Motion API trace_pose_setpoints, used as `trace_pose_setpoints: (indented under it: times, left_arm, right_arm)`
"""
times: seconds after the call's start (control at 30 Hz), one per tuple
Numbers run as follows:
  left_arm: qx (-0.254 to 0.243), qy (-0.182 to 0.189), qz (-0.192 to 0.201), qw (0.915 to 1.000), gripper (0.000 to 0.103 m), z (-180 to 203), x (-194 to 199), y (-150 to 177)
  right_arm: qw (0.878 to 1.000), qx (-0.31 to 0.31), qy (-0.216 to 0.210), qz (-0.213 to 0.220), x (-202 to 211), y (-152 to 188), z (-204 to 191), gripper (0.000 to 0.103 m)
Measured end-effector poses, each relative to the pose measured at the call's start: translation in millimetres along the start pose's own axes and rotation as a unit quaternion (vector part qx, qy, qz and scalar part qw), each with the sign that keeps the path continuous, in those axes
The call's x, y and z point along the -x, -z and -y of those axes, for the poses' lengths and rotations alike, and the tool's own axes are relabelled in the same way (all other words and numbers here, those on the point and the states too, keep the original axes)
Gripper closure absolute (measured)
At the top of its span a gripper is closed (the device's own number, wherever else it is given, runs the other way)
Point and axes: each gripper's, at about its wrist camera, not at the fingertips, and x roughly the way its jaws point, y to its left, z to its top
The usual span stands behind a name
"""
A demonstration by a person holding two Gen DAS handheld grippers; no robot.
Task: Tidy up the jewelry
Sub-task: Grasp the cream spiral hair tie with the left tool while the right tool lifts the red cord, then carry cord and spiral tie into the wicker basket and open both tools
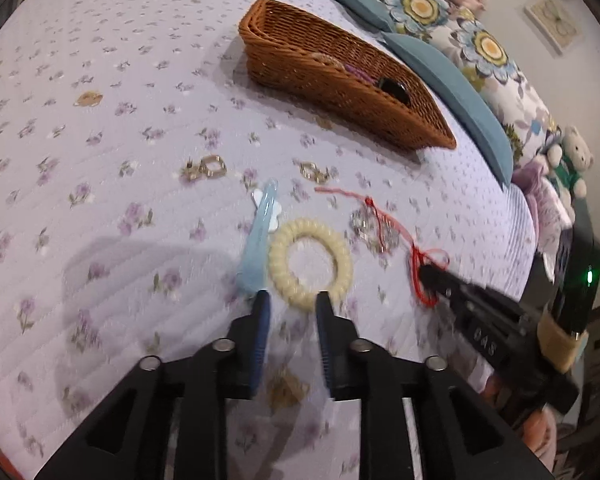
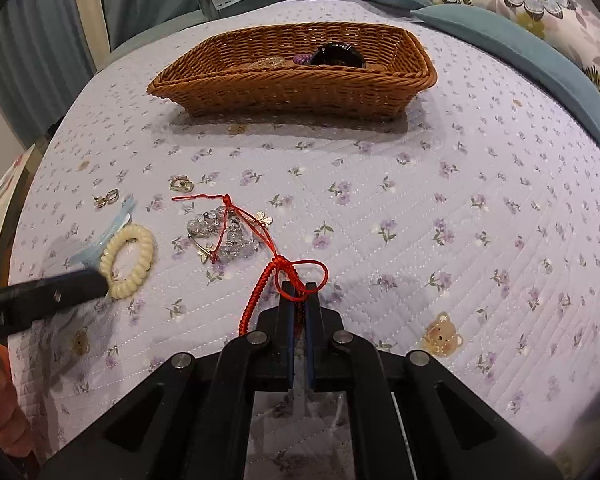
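Note:
A wicker basket (image 2: 292, 80) stands at the far side of the bedspread; it also shows in the left wrist view (image 1: 340, 76). My right gripper (image 2: 299, 288) is shut on a red cord bracelet (image 2: 284, 272) lying on the cover; it shows in the left wrist view (image 1: 428, 276). My left gripper (image 1: 292, 300) is open, its jaws on either side of the near rim of a cream spiral hair tie (image 1: 310, 262). A light blue hair clip (image 1: 260, 236) lies just left of the tie. A crystal bead bracelet (image 2: 228, 232) lies under the red cord. Two gold earrings (image 1: 208, 168) (image 1: 314, 171) lie farther out.
The basket holds a black round item (image 2: 338, 56) and a purple piece. Blue and floral pillows (image 2: 520, 40) line the far right side. A small gold piece (image 1: 88, 99) lies far left. Plush toys (image 1: 572, 160) sit at the bed's right edge.

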Motion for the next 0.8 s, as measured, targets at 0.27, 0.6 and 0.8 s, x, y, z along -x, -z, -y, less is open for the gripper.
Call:
trace_pose_setpoints:
  times: [0.27,0.6,0.8]
  left_arm:
    - [-0.030,-0.050,0.012,0.9983,0.085,18,-21,-19]
    - [-0.086,-0.040,0.042,0.9945,0.093,43,3,-18]
    - [-0.118,-0.006,0.094,0.9886,0.093,68,44,-49]
  right_arm:
    - [1.000,0.008,0.005,0.003,-1,0,-3,0.098]
    - [0.997,0.002,-0.044,0.067,41,-8,0,0.098]
    - [0.993,-0.007,-0.047,0.107,71,-47,8,0.098]
